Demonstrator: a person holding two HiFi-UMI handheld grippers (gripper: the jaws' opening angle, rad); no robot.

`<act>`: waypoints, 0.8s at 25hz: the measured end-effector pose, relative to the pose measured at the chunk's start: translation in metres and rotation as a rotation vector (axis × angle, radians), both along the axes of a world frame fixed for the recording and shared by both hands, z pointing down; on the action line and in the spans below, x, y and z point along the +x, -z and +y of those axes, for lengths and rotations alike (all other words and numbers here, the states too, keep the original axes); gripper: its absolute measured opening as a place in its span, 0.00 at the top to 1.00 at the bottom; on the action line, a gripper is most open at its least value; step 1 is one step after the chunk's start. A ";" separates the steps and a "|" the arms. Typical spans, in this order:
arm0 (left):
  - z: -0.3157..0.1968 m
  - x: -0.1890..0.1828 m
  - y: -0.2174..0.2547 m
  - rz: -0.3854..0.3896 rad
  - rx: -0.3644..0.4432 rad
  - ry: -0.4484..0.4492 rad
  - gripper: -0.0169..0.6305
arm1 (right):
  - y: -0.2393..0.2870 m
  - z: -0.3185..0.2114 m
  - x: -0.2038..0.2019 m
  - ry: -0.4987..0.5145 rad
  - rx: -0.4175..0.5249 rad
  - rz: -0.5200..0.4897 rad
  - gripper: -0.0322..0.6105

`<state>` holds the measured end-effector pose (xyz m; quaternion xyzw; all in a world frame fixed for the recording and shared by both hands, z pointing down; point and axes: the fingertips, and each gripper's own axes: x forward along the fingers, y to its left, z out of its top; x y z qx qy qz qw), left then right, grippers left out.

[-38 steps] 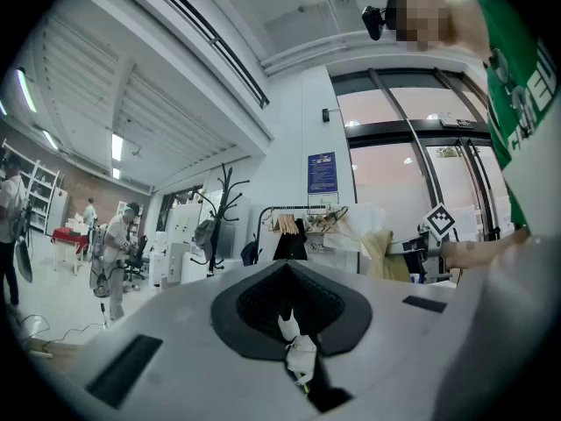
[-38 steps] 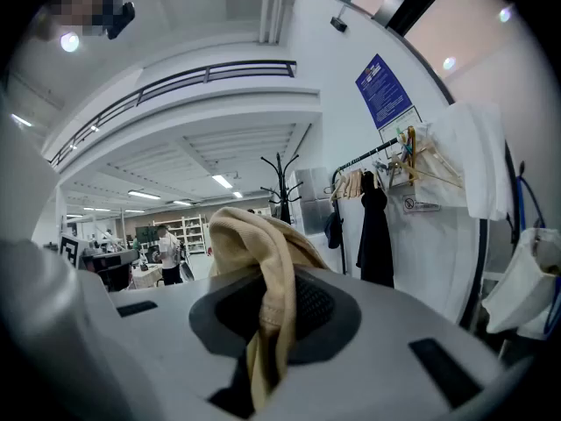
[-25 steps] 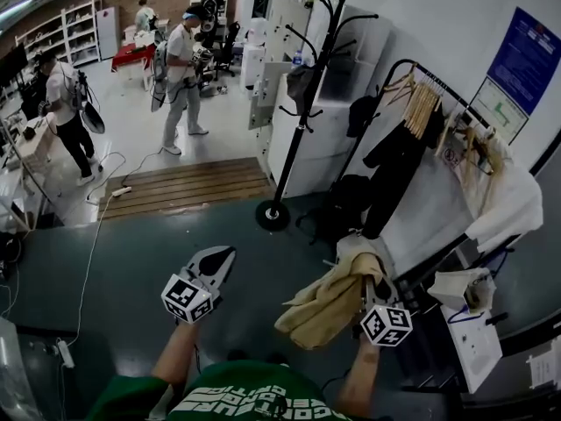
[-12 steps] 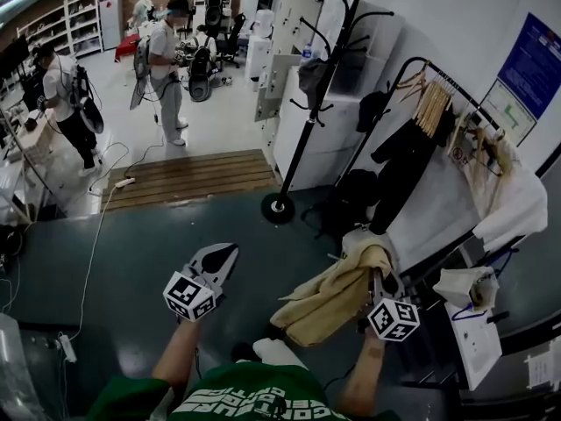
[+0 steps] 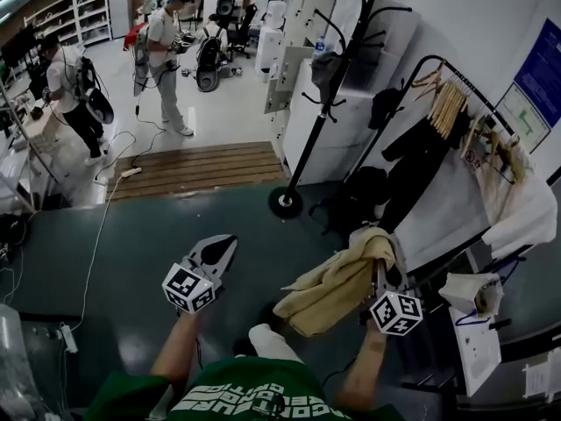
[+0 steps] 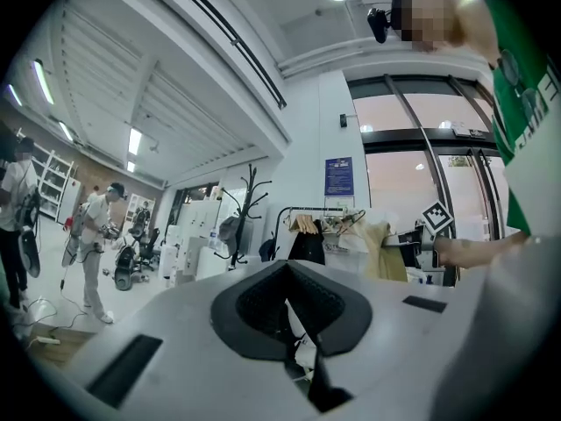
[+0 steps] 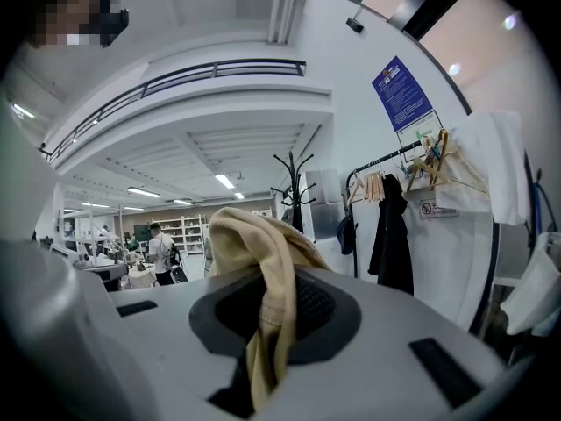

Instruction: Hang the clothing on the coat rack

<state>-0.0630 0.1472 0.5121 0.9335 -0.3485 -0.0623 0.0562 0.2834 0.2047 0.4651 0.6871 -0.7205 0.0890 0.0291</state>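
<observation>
Carry step: our R tool [image 7: 267, 318] grips tan garment [image 5: 337, 288]; L tool [image 5: 219, 246] closed, empty. Next: hook it on coat rack [image 5: 334, 86], 12 o'clock.

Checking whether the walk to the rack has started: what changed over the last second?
A light shoe has come into view between the arms, as if stepping forward. Nothing taken or released. The right gripper stays clamped on the beige garment; the left gripper stays shut and empty.

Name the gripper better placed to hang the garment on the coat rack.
Right. The right gripper clamps the garment, and the coat rack stands ahead. The left gripper is shut and empty, so it would need a handover.
</observation>
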 end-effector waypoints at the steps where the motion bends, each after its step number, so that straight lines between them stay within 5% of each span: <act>1: -0.004 -0.001 0.000 0.000 -0.002 0.003 0.97 | 0.001 -0.005 -0.001 0.002 0.001 0.003 0.88; 20: -0.093 0.022 0.023 -0.038 0.041 0.013 0.97 | 0.013 -0.098 0.025 0.021 0.034 -0.010 0.88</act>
